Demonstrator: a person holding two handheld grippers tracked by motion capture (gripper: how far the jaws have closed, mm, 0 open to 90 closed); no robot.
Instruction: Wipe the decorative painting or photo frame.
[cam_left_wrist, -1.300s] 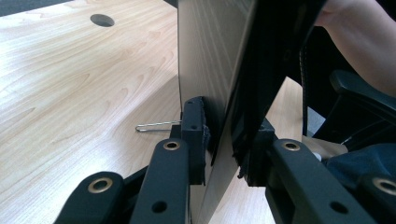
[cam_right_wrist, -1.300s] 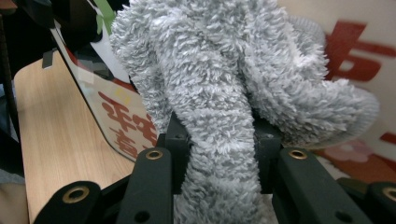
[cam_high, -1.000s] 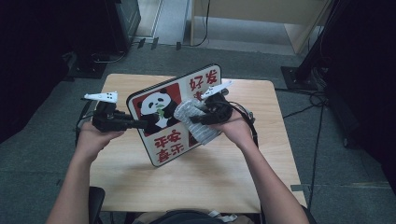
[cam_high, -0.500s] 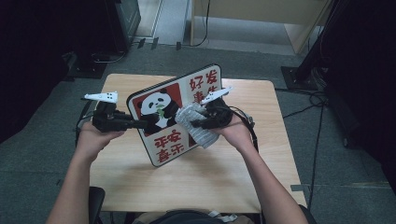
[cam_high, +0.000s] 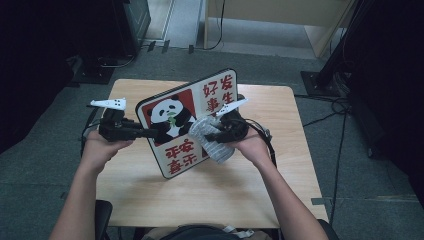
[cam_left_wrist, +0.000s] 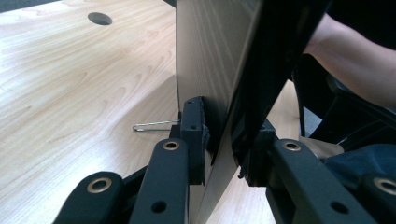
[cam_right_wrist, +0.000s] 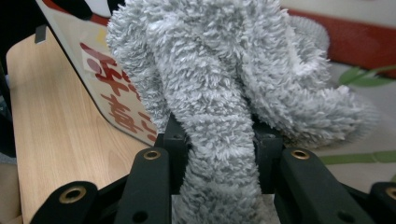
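panda board (cam_high: 187, 122) held tilted above table (cam_high: 210, 200) centre, left edge clamped between closed jaws of left gripper (cam_high: 150, 133). grey fluffy cloth (cam_high: 210, 140) pinched in closed right gripper (cam_high: 212, 137), pressed against board's face, right of panda.

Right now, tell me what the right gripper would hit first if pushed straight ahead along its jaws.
The right gripper is shut on a fluffy grey cloth; pushed on, the cloth would probably press against the printed face of the panda picture board first.
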